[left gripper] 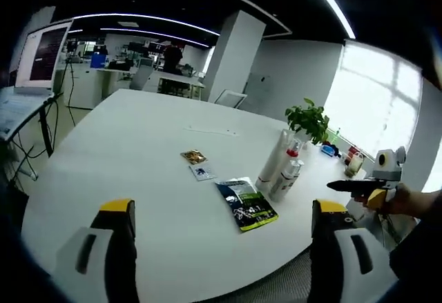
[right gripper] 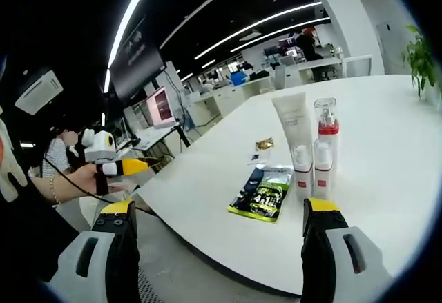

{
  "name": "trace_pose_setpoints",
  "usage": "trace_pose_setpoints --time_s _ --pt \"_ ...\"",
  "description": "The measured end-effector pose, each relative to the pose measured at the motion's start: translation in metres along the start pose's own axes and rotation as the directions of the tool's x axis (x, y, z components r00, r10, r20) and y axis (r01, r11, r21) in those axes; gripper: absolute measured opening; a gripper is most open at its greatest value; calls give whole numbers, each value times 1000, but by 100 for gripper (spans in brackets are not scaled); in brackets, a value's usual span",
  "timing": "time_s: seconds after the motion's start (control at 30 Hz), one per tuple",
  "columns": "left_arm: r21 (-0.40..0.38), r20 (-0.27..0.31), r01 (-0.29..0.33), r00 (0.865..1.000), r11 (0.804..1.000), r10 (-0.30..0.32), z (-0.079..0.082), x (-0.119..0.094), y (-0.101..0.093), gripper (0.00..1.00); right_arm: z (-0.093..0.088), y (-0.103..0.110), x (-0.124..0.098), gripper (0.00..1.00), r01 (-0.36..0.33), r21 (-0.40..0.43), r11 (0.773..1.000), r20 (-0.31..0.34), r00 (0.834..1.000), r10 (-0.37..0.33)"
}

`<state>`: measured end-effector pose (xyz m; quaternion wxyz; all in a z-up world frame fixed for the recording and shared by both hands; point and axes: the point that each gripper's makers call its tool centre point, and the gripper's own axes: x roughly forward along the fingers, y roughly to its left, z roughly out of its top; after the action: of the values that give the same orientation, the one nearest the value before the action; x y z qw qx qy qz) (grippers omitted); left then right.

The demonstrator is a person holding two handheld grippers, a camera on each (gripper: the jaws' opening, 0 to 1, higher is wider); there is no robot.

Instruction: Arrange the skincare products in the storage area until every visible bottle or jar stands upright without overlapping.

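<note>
Both grippers (left point(left gripper: 219, 230), right point(right gripper: 219, 230)) hang released off the near edge of the table point(left gripper: 138, 158). Tube point(right gripper: 291, 134) and bottles point(right gripper: 324, 148) stand upright, touching, just beyond a flat pouch point(right gripper: 262, 194). Two sachets point(left gripper: 197, 163) lie farther in; wide bare tabletop left.

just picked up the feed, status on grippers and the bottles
Left gripper and right gripper both open, empty, off the table. Tube and pump bottle upright, close together. Green packet flat beside them.
</note>
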<state>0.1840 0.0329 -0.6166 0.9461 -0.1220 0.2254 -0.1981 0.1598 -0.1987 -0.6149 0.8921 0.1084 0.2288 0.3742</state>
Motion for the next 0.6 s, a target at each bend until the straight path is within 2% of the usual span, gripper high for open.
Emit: trace_pose_setpoints --time_s 0.47,0.6 --pt "-4 -26 6 1000 1000 -6 -4 6 -1 99 -6 -1 2 100 13 -9 1000 -11 1000 -13" --pt "3 -49 11 999 1000 -11 -6 12 -2 99 -8 -2 2 100 15 -15 1000 -19 1000 -15"
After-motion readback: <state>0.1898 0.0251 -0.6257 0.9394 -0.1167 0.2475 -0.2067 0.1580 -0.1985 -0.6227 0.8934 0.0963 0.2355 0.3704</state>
